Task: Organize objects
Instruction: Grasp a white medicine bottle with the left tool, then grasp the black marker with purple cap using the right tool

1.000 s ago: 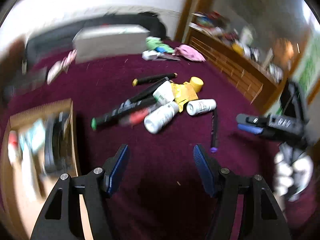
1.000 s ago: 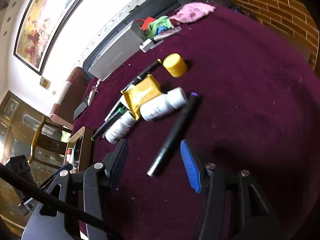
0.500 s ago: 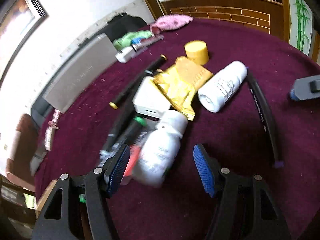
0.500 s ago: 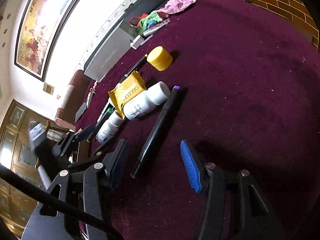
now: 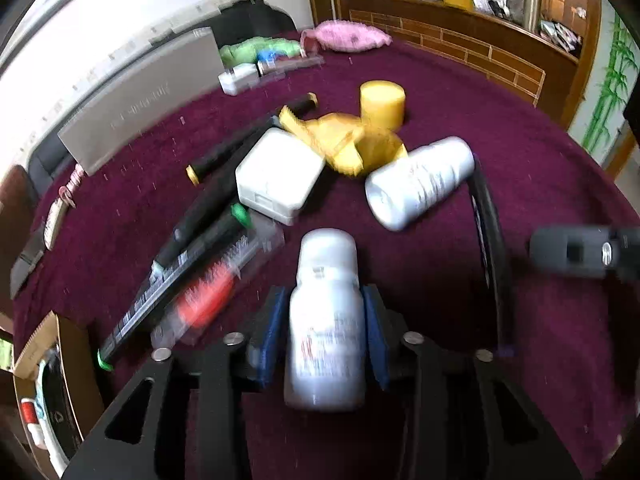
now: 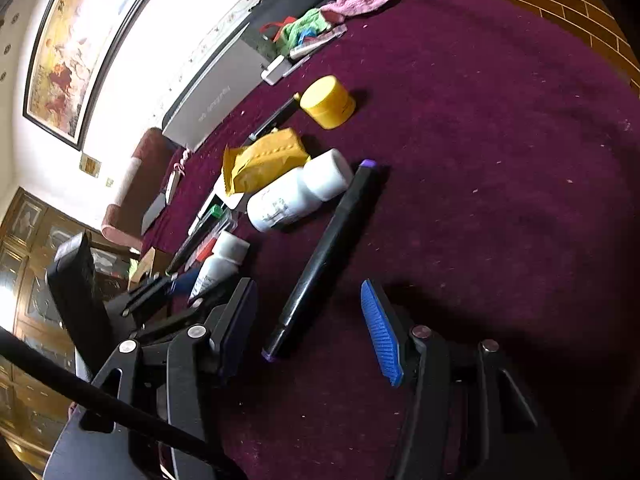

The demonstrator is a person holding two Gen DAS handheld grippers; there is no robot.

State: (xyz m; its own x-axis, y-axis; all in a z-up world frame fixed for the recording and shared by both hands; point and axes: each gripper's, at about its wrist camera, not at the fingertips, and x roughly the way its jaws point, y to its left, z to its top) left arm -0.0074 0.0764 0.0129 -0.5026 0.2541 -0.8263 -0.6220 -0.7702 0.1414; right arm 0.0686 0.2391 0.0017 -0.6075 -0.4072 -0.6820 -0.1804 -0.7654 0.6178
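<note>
Now the left gripper (image 5: 325, 336) has just been closing and pinches the white bottle (image 5: 326, 320) lying on the purple cloth (image 5: 520, 400) across its body. Probably light, stiff, smooth plastic. The right gripper (image 6: 308, 320) gapes empty around a black marker (image 6: 324, 256).

My left cam is pretty smeary, the white bottle (image 5: 326, 320) and red marker (image 5: 204, 302) are motion-blurred. Right cam's sharper, but the wall (image 6: 168, 28) up top is blown out and there's a big dark shadow on the maroon cloth (image 6: 500, 160). Heavy fisheye bending, black corners on both.
</note>
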